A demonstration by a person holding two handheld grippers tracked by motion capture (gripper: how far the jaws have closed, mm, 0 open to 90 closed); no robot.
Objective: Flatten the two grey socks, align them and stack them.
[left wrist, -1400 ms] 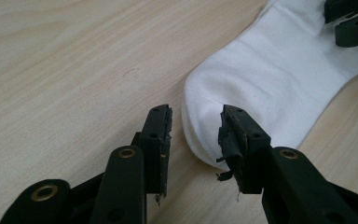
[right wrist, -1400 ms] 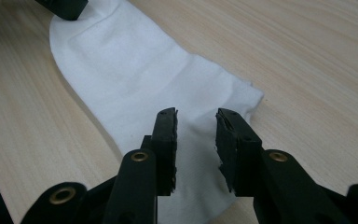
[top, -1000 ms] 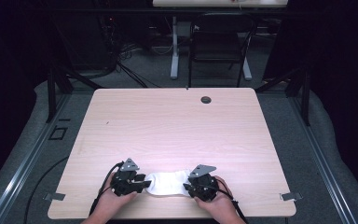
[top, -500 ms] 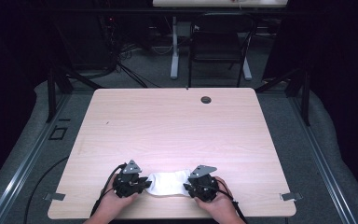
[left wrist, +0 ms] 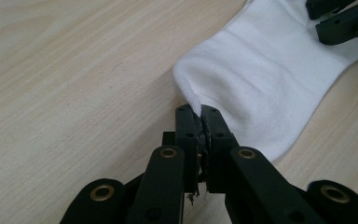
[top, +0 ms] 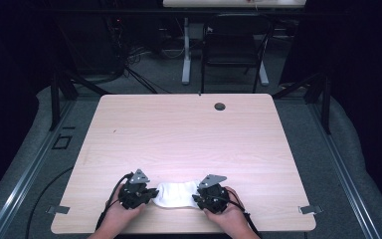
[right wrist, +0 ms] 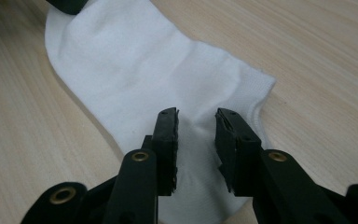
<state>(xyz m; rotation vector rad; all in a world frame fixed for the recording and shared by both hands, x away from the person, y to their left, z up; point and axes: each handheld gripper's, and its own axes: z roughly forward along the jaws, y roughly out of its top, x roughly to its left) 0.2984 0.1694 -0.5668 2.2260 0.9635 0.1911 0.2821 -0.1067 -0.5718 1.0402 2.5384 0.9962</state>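
Sock (top: 177,193), white, lies flat near the bottom edge of the table (top: 189,134), low in the centre of the high view, and we hold one end of it in each gripper. Our left gripper (top: 151,192) sits at the sock's left end, our right gripper (top: 197,198) at its right end, with a hand behind each at the bottom of the frame.

In the left gripper view, our left gripper (left wrist: 200,112) has its jaws pressed together on a small fold of the sock (left wrist: 261,79) at its rounded end. The cloth spreads from there toward the upper right of that frame, where the black jaws of the other gripper (left wrist: 340,18) reach in over its far end.

In the right gripper view, our right gripper (right wrist: 196,122) has its jaws spread apart, straddling the sock (right wrist: 135,60) with cloth showing between them; we cannot tell whether the tips touch the fabric. The ribbed cuff edge lies just right of the jaws, and the sock runs off toward the upper left of the frame.
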